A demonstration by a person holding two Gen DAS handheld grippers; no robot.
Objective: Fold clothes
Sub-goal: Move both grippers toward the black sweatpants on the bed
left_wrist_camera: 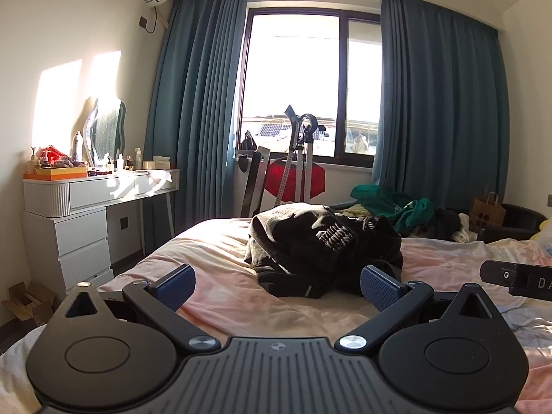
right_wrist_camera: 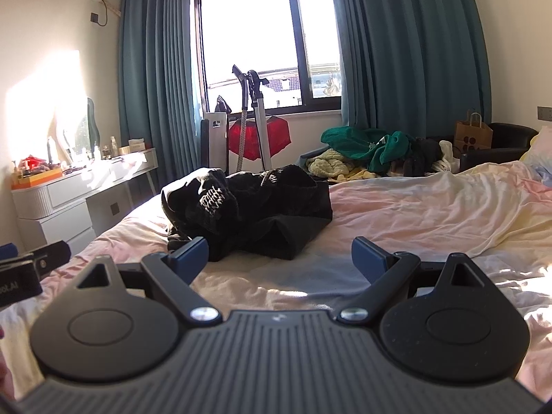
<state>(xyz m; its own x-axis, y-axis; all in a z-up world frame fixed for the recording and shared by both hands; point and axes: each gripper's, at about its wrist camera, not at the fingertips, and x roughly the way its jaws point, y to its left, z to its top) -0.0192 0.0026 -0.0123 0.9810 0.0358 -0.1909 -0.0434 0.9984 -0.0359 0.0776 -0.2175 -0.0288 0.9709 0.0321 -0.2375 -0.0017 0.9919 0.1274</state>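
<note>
Though unheld, black garment beyond right tool.

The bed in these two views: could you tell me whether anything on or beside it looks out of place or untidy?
Yes. A black garment lies crumpled in a heap on the bed rather than spread flat or folded. Beyond the bed's far edge, green clothes and other garments are piled loosely. Nothing looks spilled or damaged.

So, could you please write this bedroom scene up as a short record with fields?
surface: bed with a rumpled pastel sheet
garment: black clothes heaped on the bed, unfolded
left gripper: open, empty, short of the heap
right gripper: open, empty, short of the heap
background: green clothes pile beyond the bed, white dresser on the left
</note>
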